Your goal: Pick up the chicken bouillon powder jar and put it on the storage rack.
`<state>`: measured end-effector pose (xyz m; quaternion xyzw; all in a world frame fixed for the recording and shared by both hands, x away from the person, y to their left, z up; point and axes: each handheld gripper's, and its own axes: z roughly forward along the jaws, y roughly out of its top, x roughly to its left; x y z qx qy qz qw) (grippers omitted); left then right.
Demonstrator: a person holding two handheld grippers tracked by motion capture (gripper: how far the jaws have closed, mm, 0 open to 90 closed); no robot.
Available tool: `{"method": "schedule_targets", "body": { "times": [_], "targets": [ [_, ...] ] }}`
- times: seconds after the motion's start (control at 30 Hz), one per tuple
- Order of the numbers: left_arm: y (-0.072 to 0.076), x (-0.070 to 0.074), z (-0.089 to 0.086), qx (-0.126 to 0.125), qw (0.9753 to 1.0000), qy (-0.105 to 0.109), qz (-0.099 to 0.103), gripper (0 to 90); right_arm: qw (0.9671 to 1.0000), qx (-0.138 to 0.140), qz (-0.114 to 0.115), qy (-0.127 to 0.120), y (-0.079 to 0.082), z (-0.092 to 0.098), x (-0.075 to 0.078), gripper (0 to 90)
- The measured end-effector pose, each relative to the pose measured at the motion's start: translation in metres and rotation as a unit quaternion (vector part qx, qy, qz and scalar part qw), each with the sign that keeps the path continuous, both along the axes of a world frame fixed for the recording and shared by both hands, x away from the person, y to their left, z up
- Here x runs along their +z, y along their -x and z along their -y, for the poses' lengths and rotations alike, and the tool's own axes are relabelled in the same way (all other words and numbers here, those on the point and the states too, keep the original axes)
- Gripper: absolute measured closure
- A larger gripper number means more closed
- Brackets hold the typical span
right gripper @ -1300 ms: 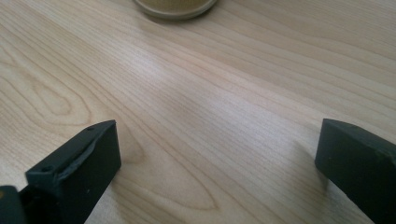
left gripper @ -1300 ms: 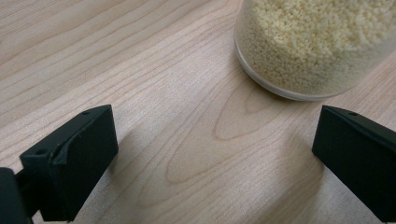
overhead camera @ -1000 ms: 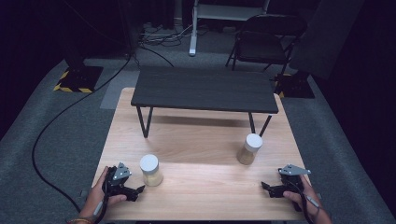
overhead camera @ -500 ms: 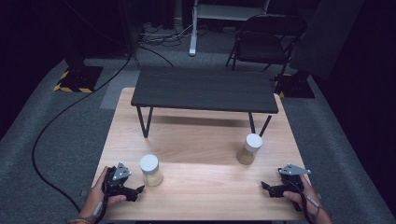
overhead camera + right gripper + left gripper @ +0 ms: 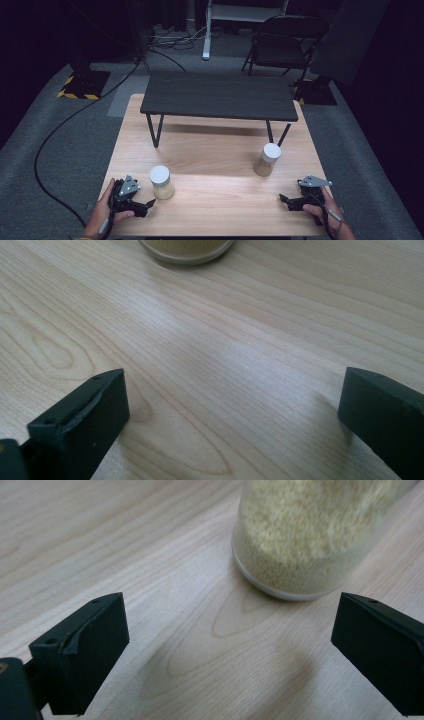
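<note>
Nearest you, your left claw (image 5: pixel 145 204) sits low at the near left of the counter (image 5: pixel 215 150), jaws spread wide and empty, just short of the pale-grain jar (image 5: pixel 162 183). Your right claw (image 5: pixel 285 199) rests at the near right, jaws equally wide, with the darker jar (image 5: pixel 266 160) a little beyond it. Nothing has shifted over the past second, so neither jar is grasped yet; the left jar looks the readier pick. Farther back stands the small black table (image 5: pixel 220 96).
</note>
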<state>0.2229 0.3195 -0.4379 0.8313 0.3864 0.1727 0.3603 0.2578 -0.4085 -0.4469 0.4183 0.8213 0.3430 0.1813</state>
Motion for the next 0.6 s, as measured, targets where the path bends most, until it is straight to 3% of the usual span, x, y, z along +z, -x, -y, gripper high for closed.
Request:
{"method": "schedule_targets", "body": {
  "times": [0.6],
  "targets": [
    [0.015,0.012,0.012,-0.006,0.9993,0.006,0.035,1.8,1.0000,0.000,0.000,0.000,0.000,0.000,0.000,0.0]
  ]
}}
